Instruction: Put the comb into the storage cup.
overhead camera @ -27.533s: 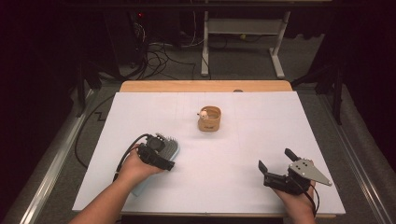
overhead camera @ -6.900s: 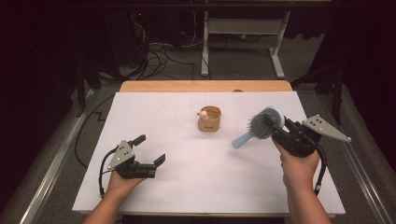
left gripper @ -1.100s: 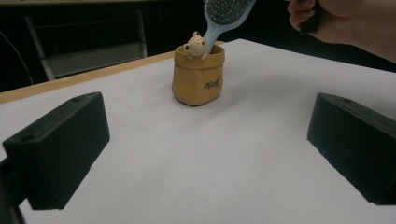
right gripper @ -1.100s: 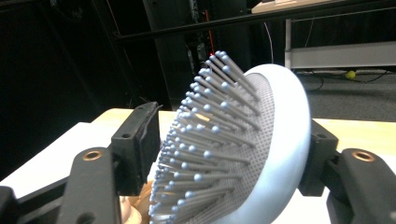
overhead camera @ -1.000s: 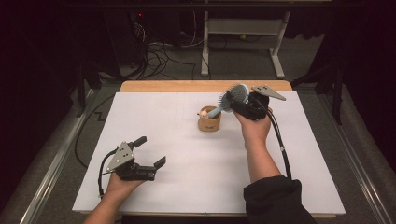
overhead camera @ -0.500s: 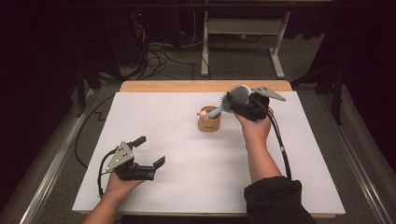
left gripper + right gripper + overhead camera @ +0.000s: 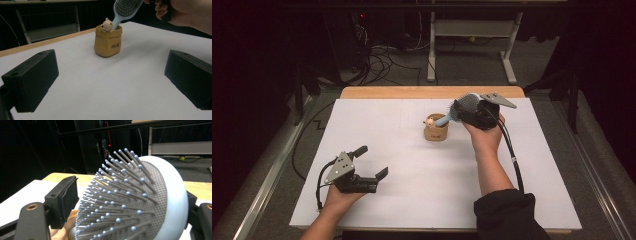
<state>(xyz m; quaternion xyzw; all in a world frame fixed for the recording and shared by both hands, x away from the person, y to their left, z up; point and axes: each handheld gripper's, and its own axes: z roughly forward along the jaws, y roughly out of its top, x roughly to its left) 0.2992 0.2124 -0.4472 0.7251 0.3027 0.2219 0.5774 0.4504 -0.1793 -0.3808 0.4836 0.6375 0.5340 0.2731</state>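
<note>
From the high view, the right gripper [image 7: 464, 111] is up at the far side of the white counter [image 7: 412, 150], with the hairbrush [image 7: 457, 111] between its jaws. The brush handle slants down into the little tan pot [image 7: 436, 132], which stands near the middle of the far half. The left gripper [image 7: 371, 162] sits low near the front left corner, well apart from all that, jaws spread with nothing in them.

Left gripper view: both black jaws stand wide with bare counter between them. Straight ahead is the pot, a small cream figure [image 7: 107, 25] peeking over its rim, and the light blue handle of the brush poking in right beside it.

Right gripper view: brush head fills the gap, bristles pointing at the left jaw. The jaws have just been opening; the left pad stands just off the bristle tips, so the grip looks released.
</note>
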